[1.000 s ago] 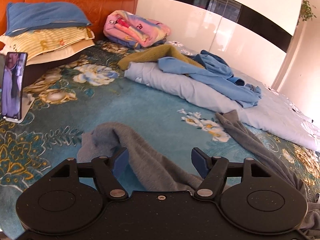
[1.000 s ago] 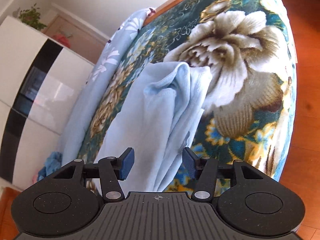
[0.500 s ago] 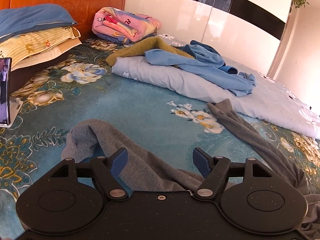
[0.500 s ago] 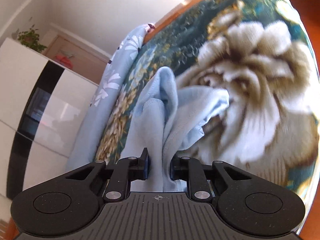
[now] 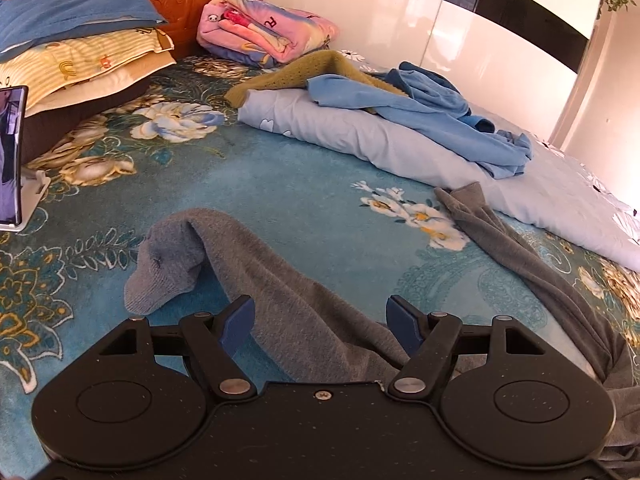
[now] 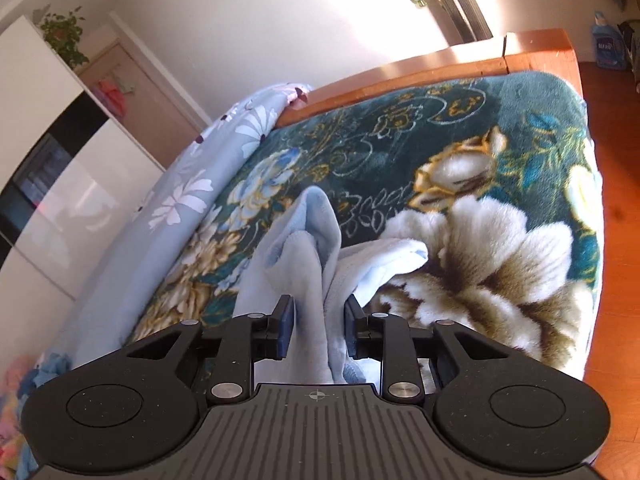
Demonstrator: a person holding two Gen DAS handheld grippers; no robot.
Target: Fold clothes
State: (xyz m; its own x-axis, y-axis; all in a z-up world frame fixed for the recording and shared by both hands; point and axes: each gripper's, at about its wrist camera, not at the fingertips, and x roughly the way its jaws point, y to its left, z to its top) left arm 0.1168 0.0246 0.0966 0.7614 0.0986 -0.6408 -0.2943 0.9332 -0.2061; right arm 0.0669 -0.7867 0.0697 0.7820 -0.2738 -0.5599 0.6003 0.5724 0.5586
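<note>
A grey long-sleeved garment lies spread on the floral bed blanket. One of its sleeves runs under and between the jaws of my left gripper, which is open and does not press on it. In the right wrist view a light blue garment is bunched into a raised fold near the foot of the bed. My right gripper has this fold filling the gap between its pads. Its jaws are opening slightly, and the cloth still stands up between them.
Stacked pillows and a phone on a stand are at the left. A folded pink blanket, an olive garment and blue clothes lie on a pale quilt. The bed edge drops to wooden floor.
My right gripper went from open over the light blue garment to shut on a fold, then rose with it and widened a little. The left gripper sank slightly over the grey sleeve.
</note>
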